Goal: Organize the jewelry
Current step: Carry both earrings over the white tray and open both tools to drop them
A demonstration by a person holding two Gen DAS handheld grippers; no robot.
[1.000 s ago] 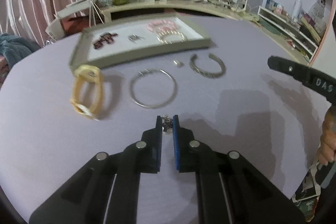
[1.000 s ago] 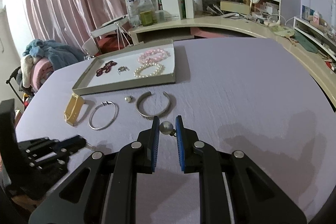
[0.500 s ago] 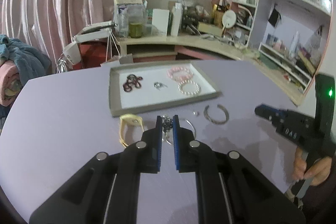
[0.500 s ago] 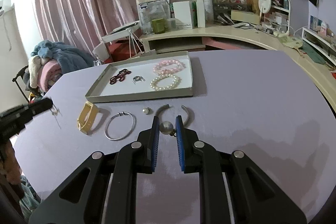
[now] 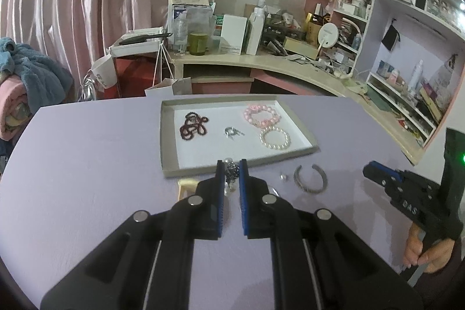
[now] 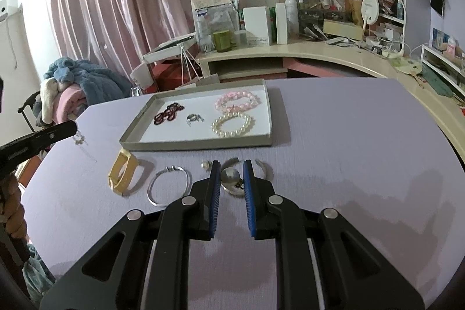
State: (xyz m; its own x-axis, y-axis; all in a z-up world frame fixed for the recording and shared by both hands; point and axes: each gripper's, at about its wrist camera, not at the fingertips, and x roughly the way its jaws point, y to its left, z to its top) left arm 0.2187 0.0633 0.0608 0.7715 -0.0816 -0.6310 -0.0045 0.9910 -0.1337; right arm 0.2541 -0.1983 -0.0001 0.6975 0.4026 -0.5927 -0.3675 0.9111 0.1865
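Both grippers have lifted w/ their loads since 1 s ago. Left gripper (image 5: 231, 175), jaws clamped on dangly beaded earring (image 5: 231, 173), hovers near tray (image 5: 168, 141) front edge. Right gripper (image 6: 229, 179) jaws pinch pearl earring (image 6: 229, 175) above counter (image 6: 348, 150). Both look light, slippery, delicate; grip bead body, not hook.

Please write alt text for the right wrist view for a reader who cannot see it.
The right gripper holds a round pearl earring above a lilac table. Beyond it lie a silver cuff, a silver hoop, a yellow band and a tray of bracelets.
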